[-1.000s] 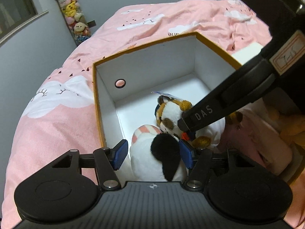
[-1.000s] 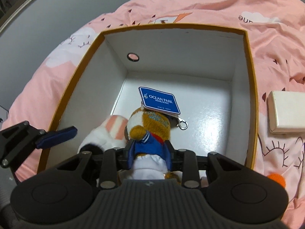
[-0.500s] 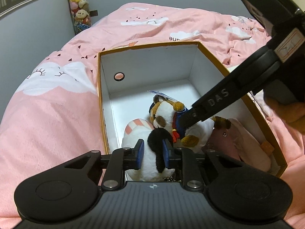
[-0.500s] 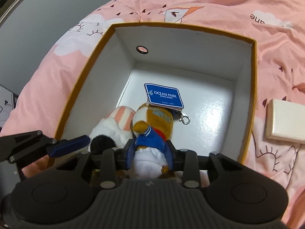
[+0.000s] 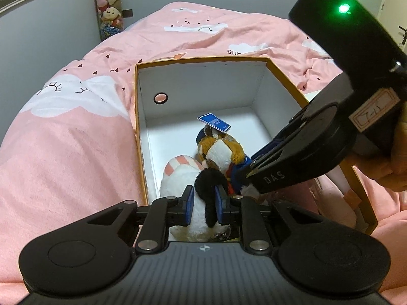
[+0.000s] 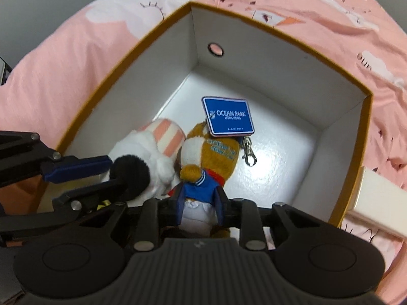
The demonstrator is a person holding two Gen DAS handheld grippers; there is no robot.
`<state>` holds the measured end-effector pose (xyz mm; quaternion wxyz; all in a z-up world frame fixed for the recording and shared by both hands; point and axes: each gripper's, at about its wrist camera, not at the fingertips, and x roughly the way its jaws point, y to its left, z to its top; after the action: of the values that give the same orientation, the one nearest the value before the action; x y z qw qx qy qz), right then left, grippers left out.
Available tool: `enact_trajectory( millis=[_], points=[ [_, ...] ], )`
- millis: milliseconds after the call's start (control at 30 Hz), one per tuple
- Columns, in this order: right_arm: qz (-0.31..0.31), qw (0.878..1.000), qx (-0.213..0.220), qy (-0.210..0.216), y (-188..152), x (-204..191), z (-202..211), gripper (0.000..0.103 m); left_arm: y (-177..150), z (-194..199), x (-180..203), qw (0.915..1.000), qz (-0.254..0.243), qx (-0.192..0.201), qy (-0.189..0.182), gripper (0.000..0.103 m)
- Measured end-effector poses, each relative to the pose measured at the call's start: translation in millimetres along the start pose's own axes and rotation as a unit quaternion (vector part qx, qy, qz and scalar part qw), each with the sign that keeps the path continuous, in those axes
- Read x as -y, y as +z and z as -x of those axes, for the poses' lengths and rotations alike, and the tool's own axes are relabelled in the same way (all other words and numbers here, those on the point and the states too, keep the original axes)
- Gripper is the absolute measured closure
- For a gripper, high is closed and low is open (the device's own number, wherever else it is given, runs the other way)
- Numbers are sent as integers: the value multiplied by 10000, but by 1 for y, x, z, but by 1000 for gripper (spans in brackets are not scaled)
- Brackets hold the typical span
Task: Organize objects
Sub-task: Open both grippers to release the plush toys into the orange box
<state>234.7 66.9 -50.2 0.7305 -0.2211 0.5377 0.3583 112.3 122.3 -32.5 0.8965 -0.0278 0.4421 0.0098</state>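
Between the left gripper's blue pads, a white plush's black ear is clenched inside the box; rightward, the sailor plush is pinched by the right gripper. Both seem gripped for repositioning; a coordinated lift is called for.

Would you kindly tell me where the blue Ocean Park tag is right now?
In the right wrist view the blue Ocean Park tag sits mid-frame inside the white, orange-rimmed box, attached atop the brown-and-white plush toy, beside the white plush on its left.

Bedroom, pink cloud-print duvet, hanging plush toys
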Motion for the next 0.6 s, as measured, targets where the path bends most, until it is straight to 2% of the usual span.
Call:
enact_trajectory(
  millis=[367, 600],
  points=[
    [-649, 9952, -574, 459, -6, 28, -26, 76, -1, -3, -3, 9999, 103, 16, -41, 80],
    [-646, 9949, -548, 555, -12, 32, -22, 76, -2, -2, -4, 9998, 166, 22, -89, 80]
  ],
)
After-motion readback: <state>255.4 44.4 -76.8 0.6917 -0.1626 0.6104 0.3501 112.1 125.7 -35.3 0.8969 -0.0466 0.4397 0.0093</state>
